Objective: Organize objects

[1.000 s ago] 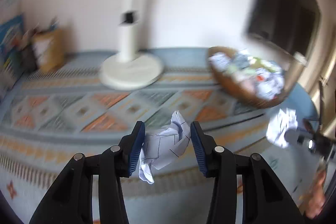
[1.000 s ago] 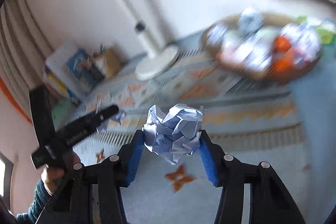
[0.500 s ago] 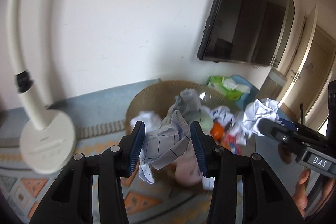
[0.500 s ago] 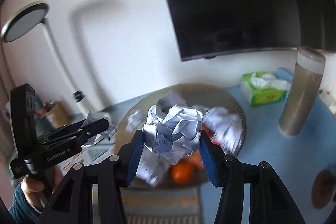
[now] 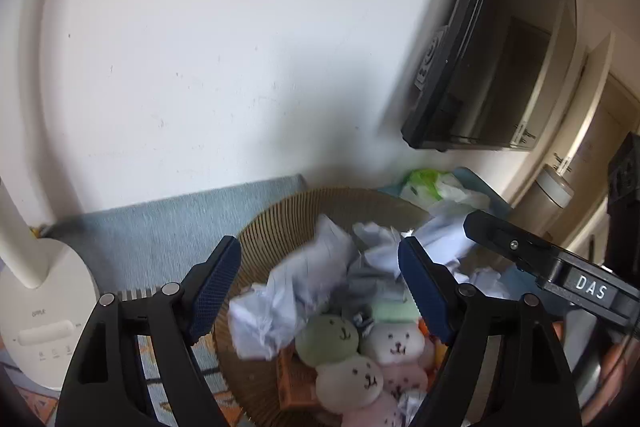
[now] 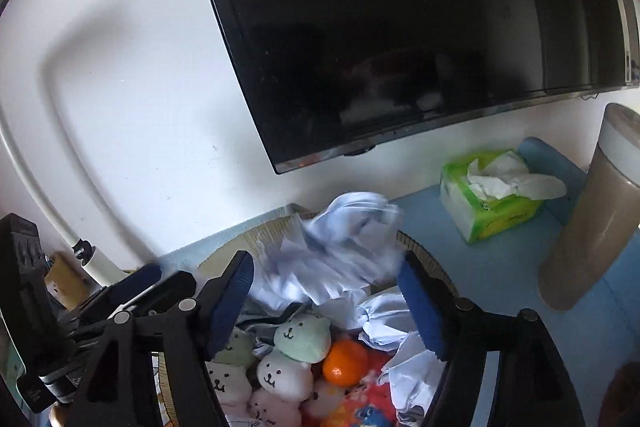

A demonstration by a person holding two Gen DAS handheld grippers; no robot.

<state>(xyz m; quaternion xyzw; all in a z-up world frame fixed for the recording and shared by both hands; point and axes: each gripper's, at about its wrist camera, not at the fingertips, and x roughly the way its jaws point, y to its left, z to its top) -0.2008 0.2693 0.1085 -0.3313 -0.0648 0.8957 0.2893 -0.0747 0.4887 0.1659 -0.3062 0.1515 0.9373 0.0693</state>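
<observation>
Crumpled paper (image 5: 296, 291), motion-blurred, sits between and just ahead of the left gripper (image 5: 320, 283) jaws, which are opening, pads clear of it. Second paper wad (image 6: 340, 251) likewise loose between the opening right gripper (image 6: 326, 301) jaws. Both lie over the woven basket (image 5: 280, 223), already heaped with plush toys (image 5: 348, 383); rim room is tight.

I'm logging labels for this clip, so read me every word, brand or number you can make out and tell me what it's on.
"DAS": white letters on the right tongs, seen from the left wrist.
Small grey print on the lamp base: too small to read.
White lettering on the left tongs, seen from the right wrist: mostly hidden, unreadable.
Stickers on the TV's lower edge: blurred.
Logo on the tissue box: too small to read.
</observation>
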